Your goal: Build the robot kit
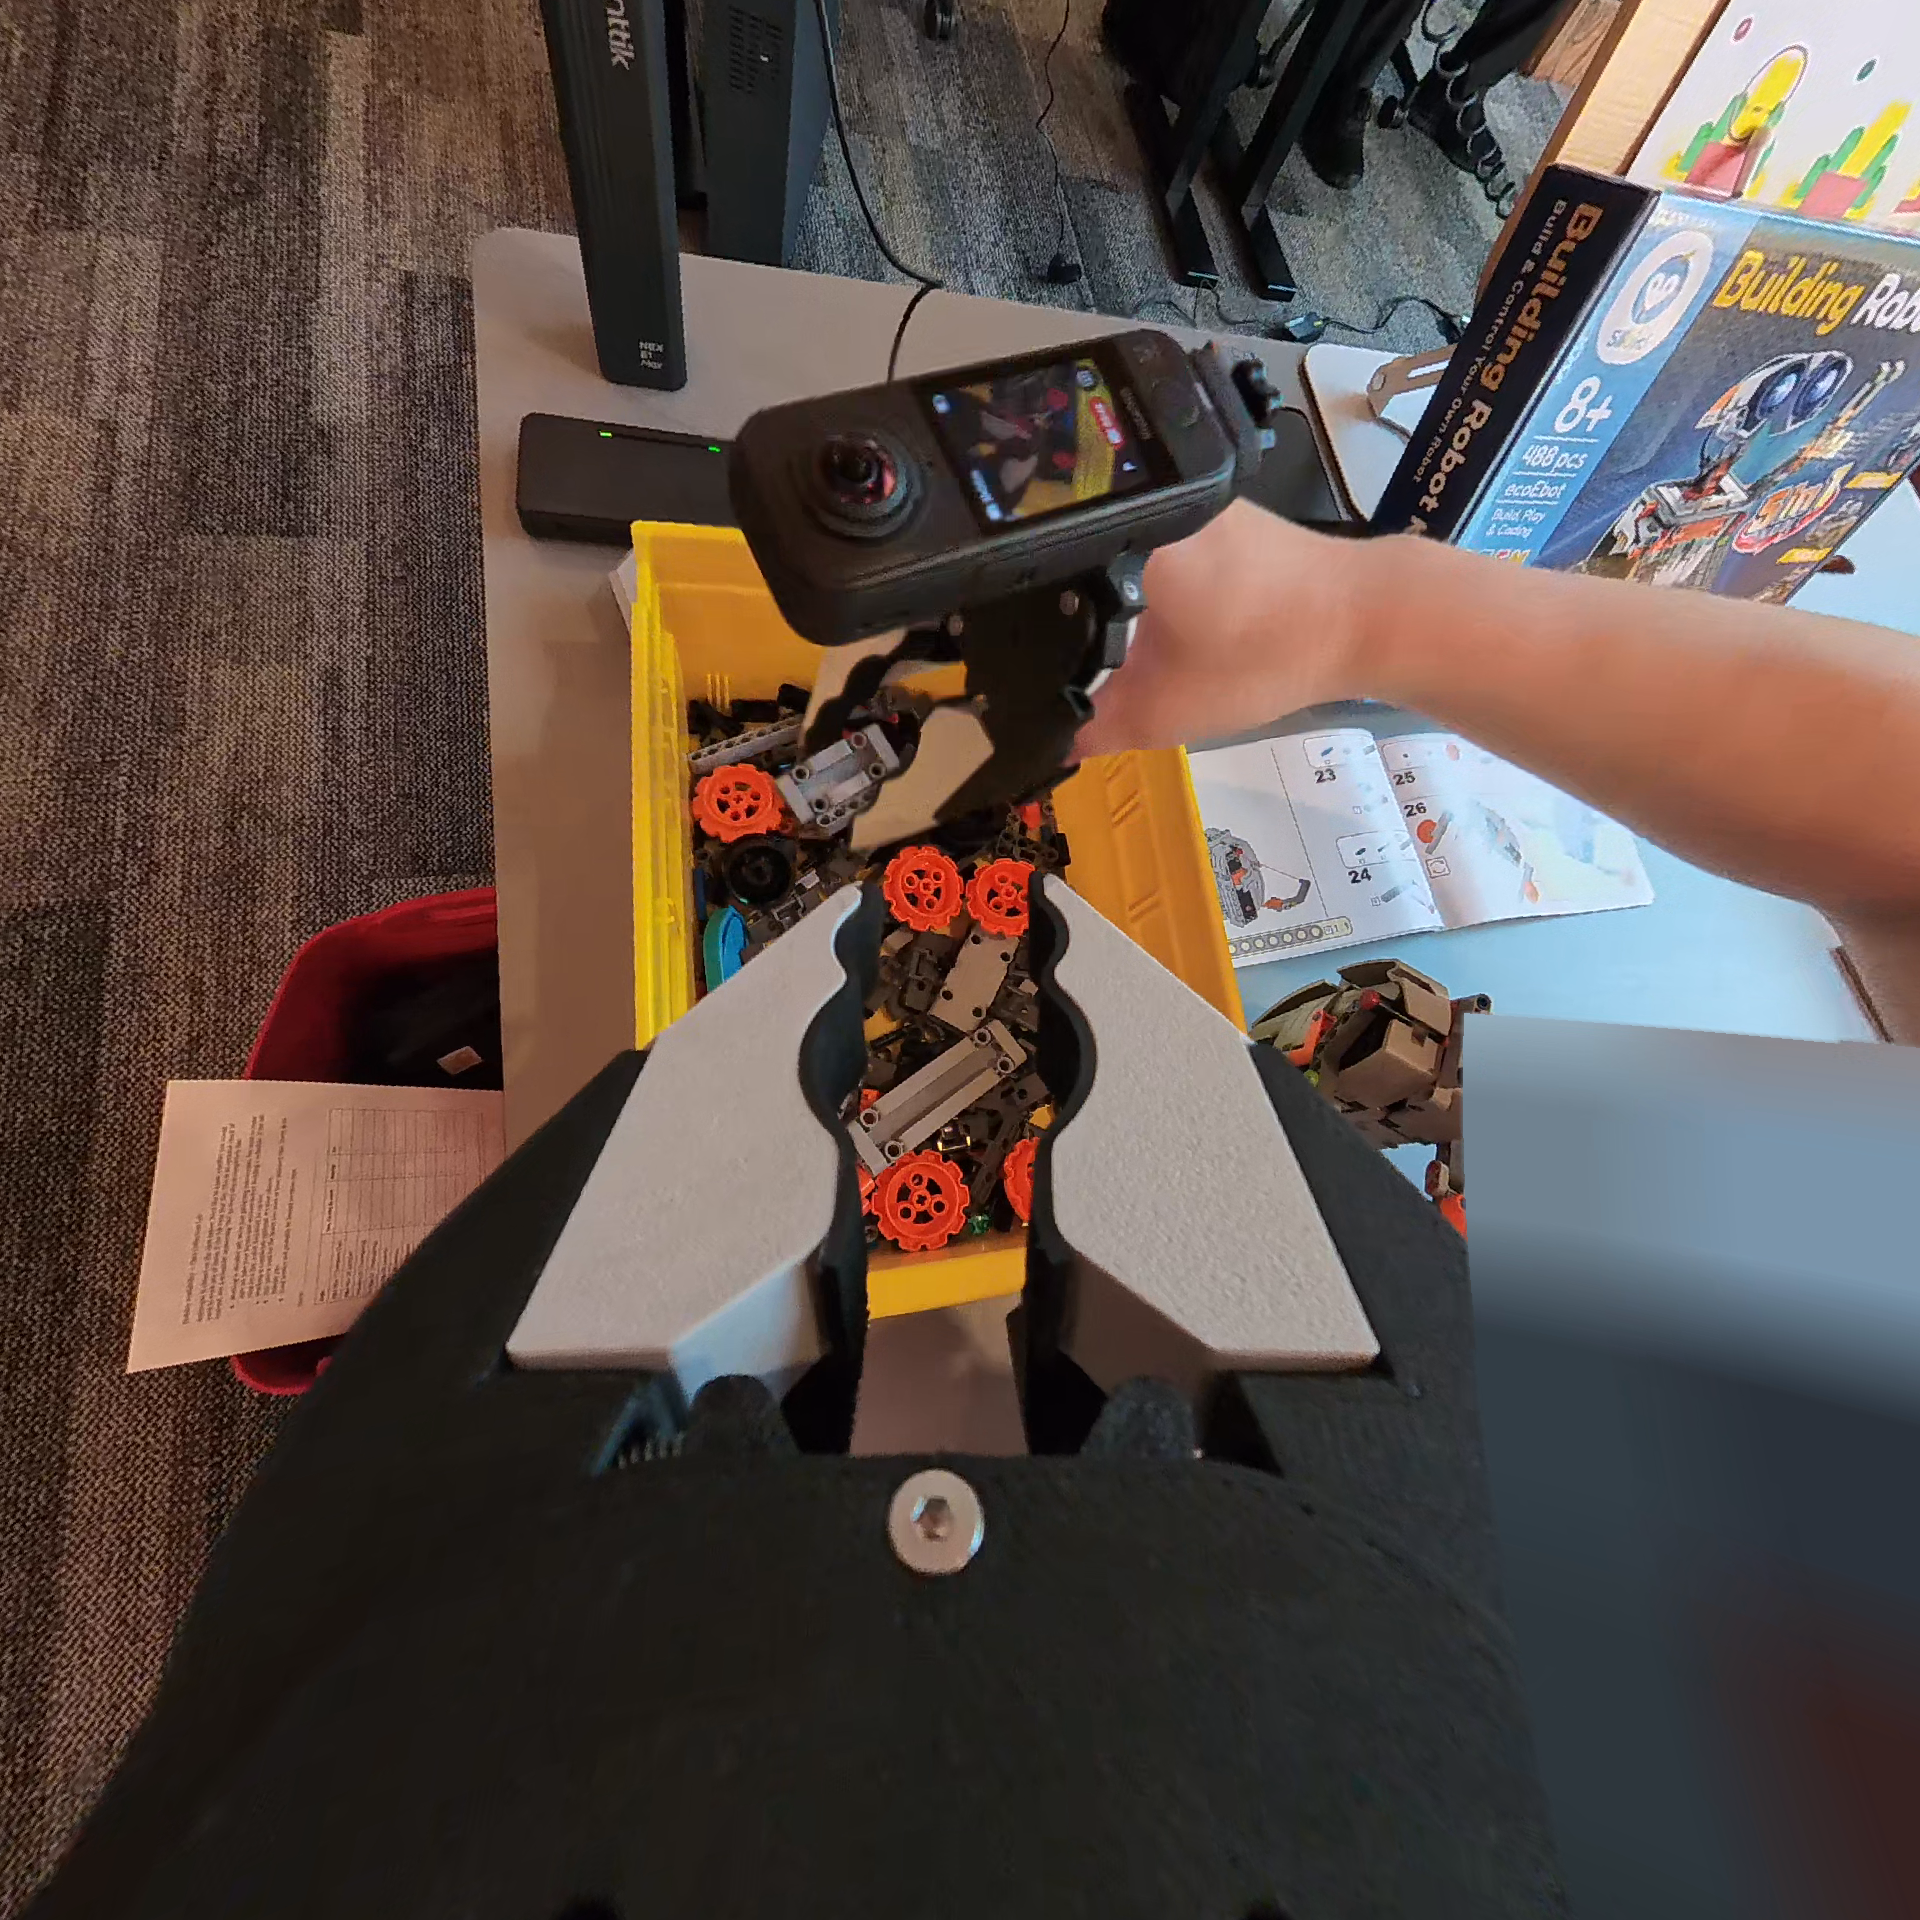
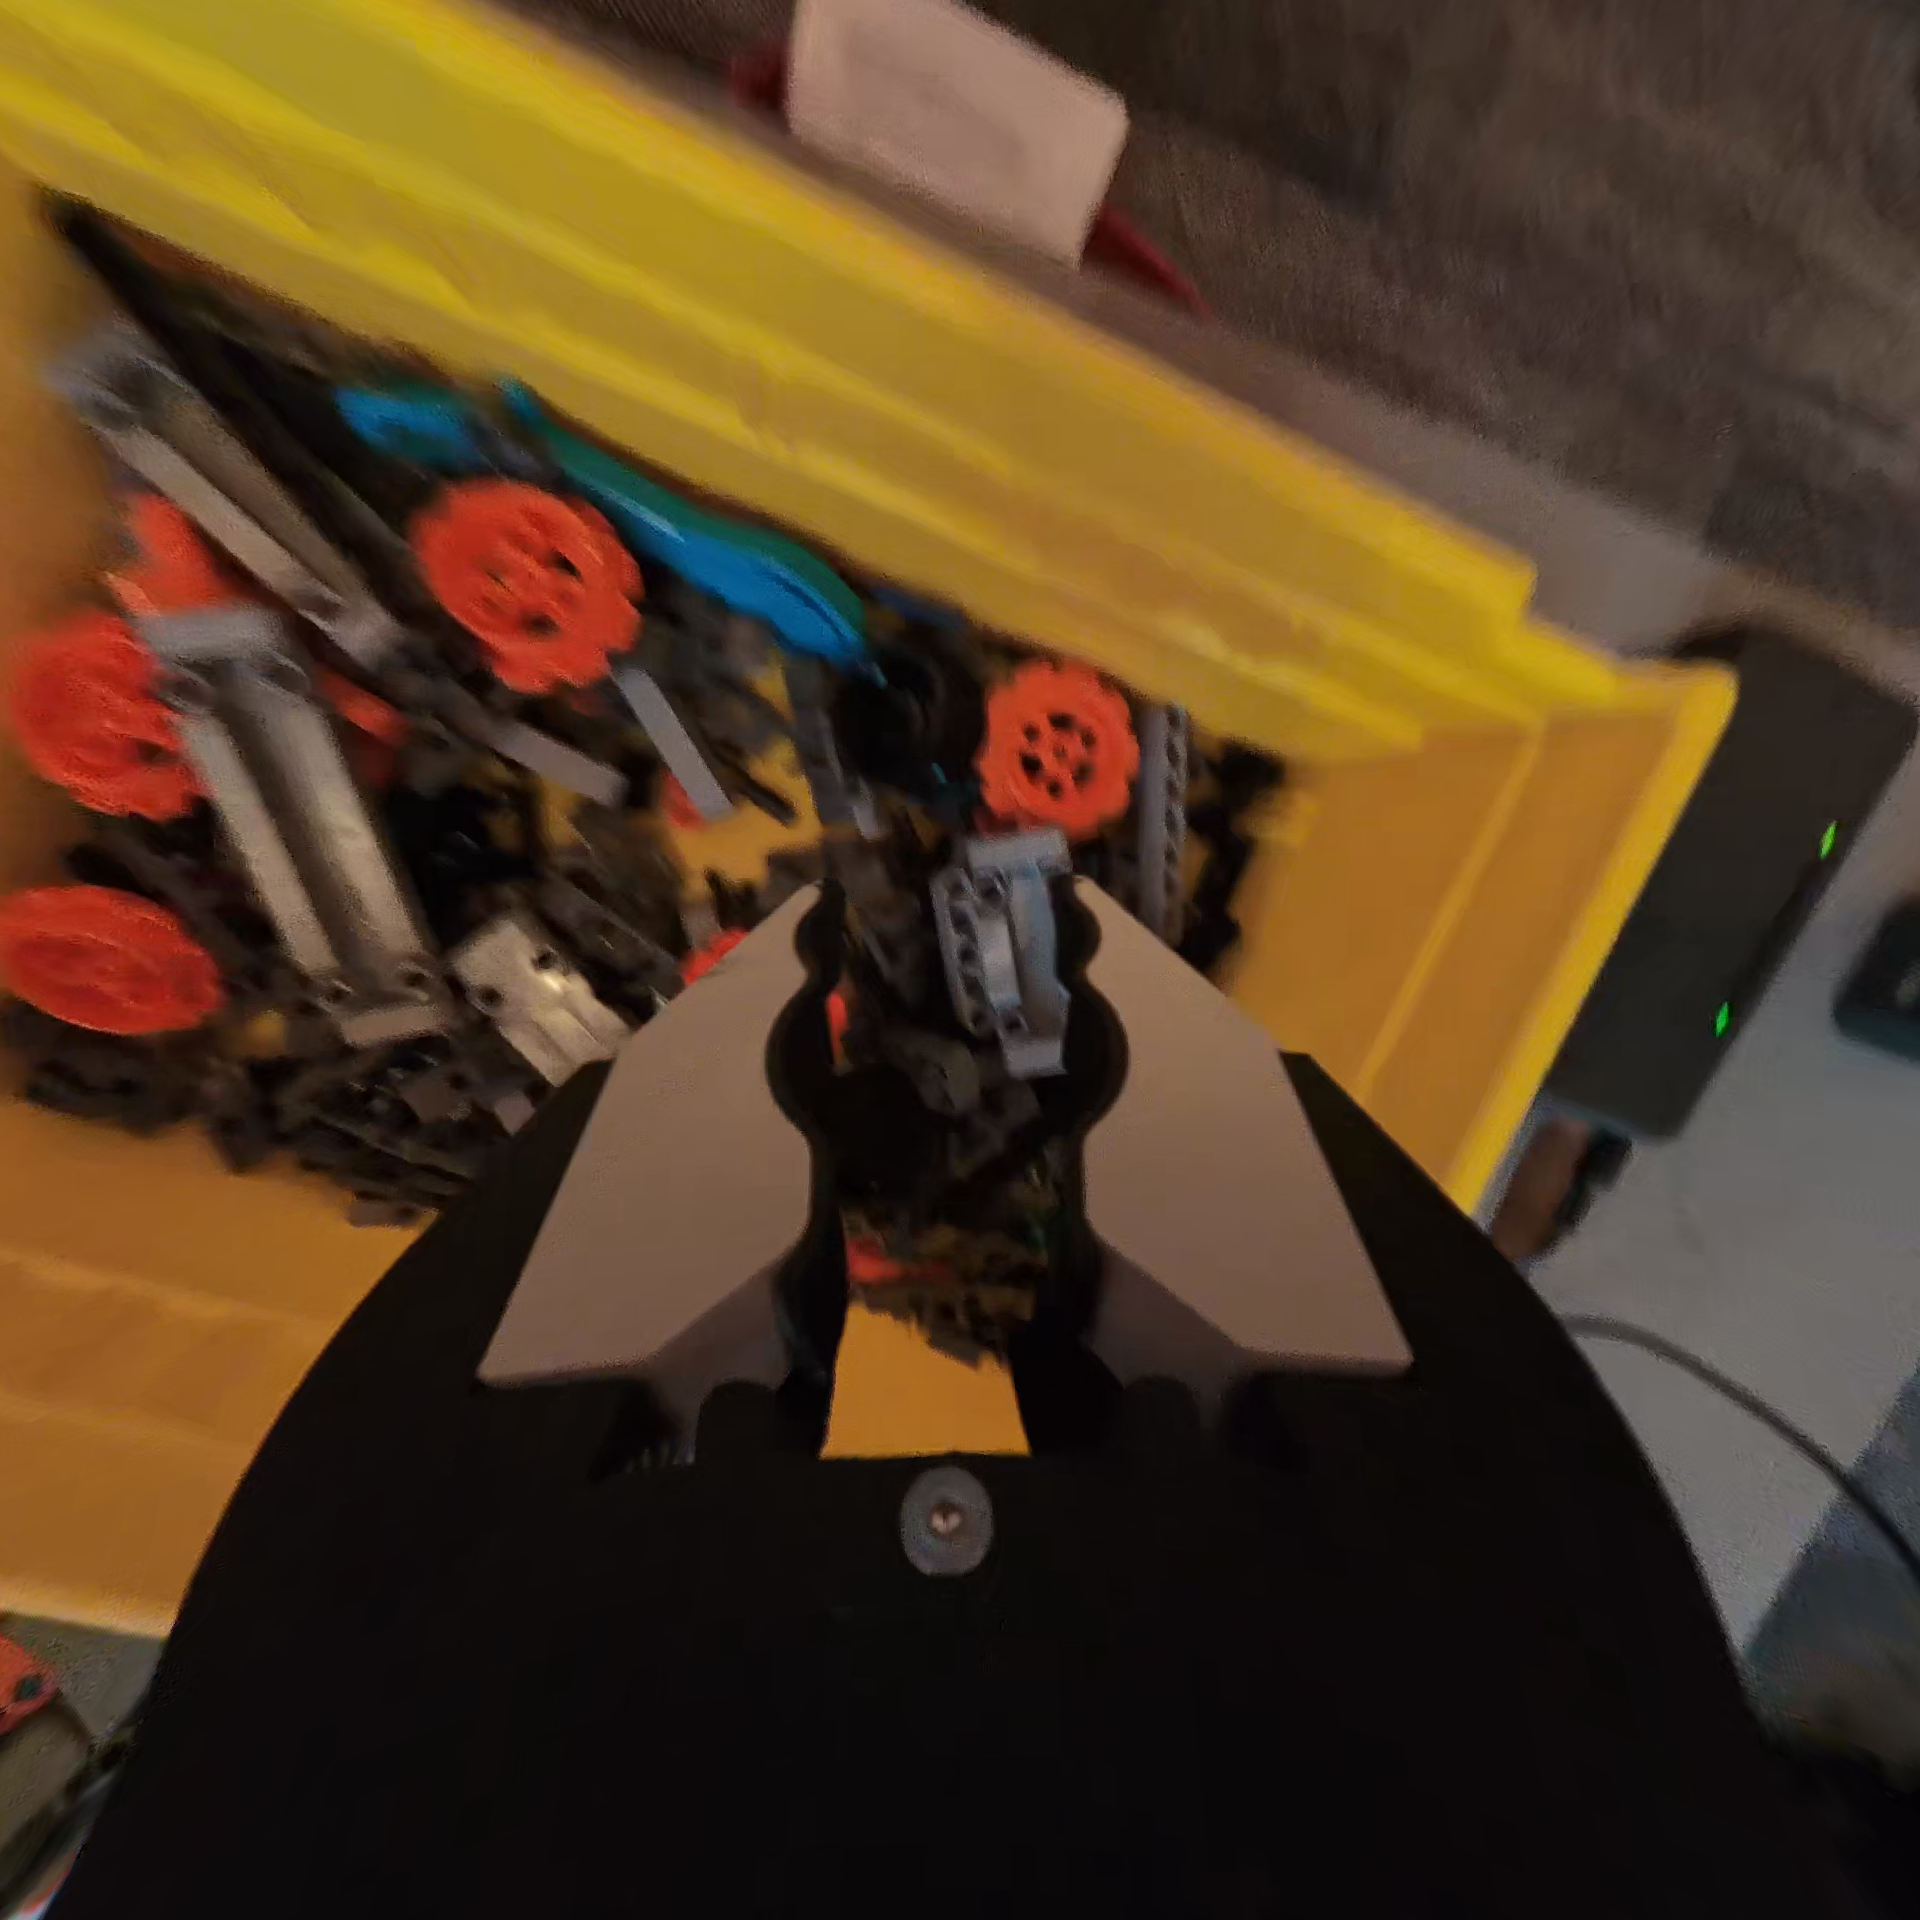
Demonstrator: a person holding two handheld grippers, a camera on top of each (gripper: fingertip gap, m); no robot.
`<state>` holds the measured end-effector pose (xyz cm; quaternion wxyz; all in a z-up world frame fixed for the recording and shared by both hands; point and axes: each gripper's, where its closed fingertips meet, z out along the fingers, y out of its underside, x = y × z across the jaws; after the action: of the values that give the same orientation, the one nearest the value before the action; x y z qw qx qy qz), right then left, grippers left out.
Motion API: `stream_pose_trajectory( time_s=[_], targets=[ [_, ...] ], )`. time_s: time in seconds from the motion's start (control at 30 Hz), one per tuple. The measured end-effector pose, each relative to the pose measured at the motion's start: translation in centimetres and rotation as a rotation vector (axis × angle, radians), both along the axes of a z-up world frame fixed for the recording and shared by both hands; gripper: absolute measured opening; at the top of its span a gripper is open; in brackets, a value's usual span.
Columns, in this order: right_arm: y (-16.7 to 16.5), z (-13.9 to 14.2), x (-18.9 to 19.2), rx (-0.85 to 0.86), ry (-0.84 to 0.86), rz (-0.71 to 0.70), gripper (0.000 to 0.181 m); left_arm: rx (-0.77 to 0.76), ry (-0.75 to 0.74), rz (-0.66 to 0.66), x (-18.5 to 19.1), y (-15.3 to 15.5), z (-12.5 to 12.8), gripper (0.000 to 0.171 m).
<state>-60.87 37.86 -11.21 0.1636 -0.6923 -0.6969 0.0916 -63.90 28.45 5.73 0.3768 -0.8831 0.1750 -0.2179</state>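
The left gripper hovered over the near end of a yellow bin, its jaws parted by a narrow gap and holding nothing. Beneath that gap lay loose building pieces: orange gears, grey beams and small black connectors.

Farther into the bin, the right gripper, carried by a person's hand and topped by a black camera, reached down among the parts. In its own blurred view the right gripper had its jaws partly apart, with a grey connector piece lying against the inner side of one finger; I cannot tell whether it was pinched or only resting there. In the left wrist view the same grey connector piece showed at that gripper's tip, beside 1 orange gear.

To the right of the bin on the counter sat a part-built grey model, an open instruction booklet and, beyond, a blue kit box. A black device with green lights lay behind the bin. A red bin stood on the carpet at left with a printed sheet on it.
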Motion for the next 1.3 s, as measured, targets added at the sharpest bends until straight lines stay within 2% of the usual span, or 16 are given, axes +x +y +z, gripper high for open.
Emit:
stream_pose_trajectory(
  time_s=[0.07,0.13,0.23,0.33,0.37,0.43,0.6,0.7,0.73,0.8,0.9,0.97,1.07,1.13,1.2,1.3],
  targets=[
    [-1.3,0.7,-2.1,-0.016,0.06,0.051,0.053,-0.002,0.002,0.002,0.1,0.0,0.0,0.026],
    [-2.6,0.0,-3.4,-0.046,0.042,0.094,0.057,-0.002,0.011,-0.001,0.2,0.0,-0.1,0.026],
    [-2.4,-2.5,-3.8,0.016,-0.08,0.131,0.056,0.001,0.014,-0.013,0.4,-0.1,0.0,0.026],
    [-1.1,-5.0,-2.5,0.089,-0.235,0.138,0.057,-0.006,0.011,-0.016,0.4,-0.2,-0.2,0.026],
    [-1.1,-4.9,-3.1,0.065,-0.192,0.114,0.045,-0.009,0.011,-0.017,0.4,-0.1,-0.2,0.026],
    [-0.3,-5.0,-2.2,0.063,-0.23,0.081,0.046,-0.012,0.009,-0.022,0.4,-0.2,-0.3,0.026],
    [1.6,-3.4,-0.4,0.09,-0.229,-0.001,0.044,-0.009,0.009,-0.029,0.5,-0.3,-0.2,0.026],
    [4.0,-1.8,1.5,0.14,-0.235,-0.117,0.045,-0.009,0.005,-0.025,0.4,-0.3,-0.2,0.026],
    [3.9,-1.5,1.9,0.108,-0.23,-0.131,0.048,-0.009,0.006,-0.024,0.4,-0.3,-0.2,0.026],
    [2.1,-0.4,0.0,0.001,-0.076,-0.104,0.064,-0.005,0.006,-0.023,0.4,-0.3,-0.1,0.026],
    [-2.7,1.0,-3.4,-0.127,0.108,0.07,0.065,0.005,-0.001,-0.013,0.3,-0.2,0.2,0.026],
    [-4.1,0.2,-4.2,-0.053,0.097,0.223,0.057,0.012,-0.003,-0.009,0.3,-0.2,0.3,0.026],
    [-5.0,-2.3,-3.8,0.019,-0.024,0.379,0.034,0.012,0.004,-0.014,0.5,-0.3,0.3,0.026],
    [-5.9,-3.5,-3.3,-0.046,-0.076,0.397,0.021,0.008,0.006,-0.018,0.5,-0.3,0.2,0.026],
    [-5.8,-4.4,-3.1,-0.066,-0.101,0.365,0.02,0.005,0.003,-0.018,0.5,-0.2,0.1,0.026],
    [-6.0,-4.2,-3.3,-0.107,-0.064,0.352,0.008,0.002,0.001,-0.021,0.5,-0.2,0.1,0.026]
  ],
)
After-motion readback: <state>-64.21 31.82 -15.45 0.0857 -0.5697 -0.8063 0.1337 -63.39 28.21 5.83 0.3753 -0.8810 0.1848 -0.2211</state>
